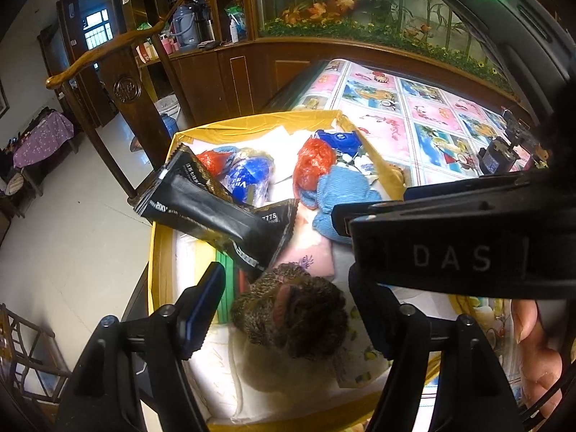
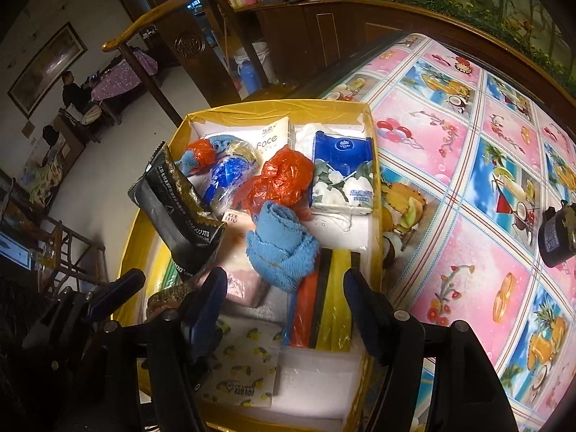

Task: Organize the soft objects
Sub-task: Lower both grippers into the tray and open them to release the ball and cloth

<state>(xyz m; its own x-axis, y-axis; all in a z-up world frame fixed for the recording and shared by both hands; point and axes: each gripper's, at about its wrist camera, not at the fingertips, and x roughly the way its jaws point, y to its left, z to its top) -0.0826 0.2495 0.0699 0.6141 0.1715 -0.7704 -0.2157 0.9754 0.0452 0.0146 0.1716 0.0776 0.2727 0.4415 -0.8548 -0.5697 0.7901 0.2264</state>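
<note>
- Both claws hang over the yellow-taped box (image 2: 273, 109), which sits on the near left part of the flowered tablecloth (image 2: 468, 144). Every soft thing I can see is already inside the box.
- The left gripper (image 1: 284, 309) has its jaws apart and nothing pressed between them. A brown speckled cloth (image 1: 291, 316) lies just below the gap, and I cannot tell whether the pads touch it.
- The right gripper (image 2: 284, 288) is also spread wide, clamped on nothing. The rolled blue towel (image 2: 280, 248) lies just beyond its fingertips, on top of the pile.
- The black snack pouch (image 2: 176, 212) leans against the box's left wall with its top poking past the rim. A nudge from either claw could, I think, tip it out onto the floor.
- Two crumpled red plastic bags (image 2: 284, 180) and a blue tissue pack (image 2: 342, 172) sit further back. They are heaped loosely, so a downward reach could snag the thin plastic and drag neighbours along.
- The two claws are very close together; the right one fills much of the left camera's picture. If both go for the middle of the box at once, they could knock each other.
- The blue towel is rolled loosely, so a pinch at one edge would likely unroll it rather than lift it whole.
- A small black device (image 2: 554, 234) stands well apart on the cloth at the right, out of harm's way.
</note>
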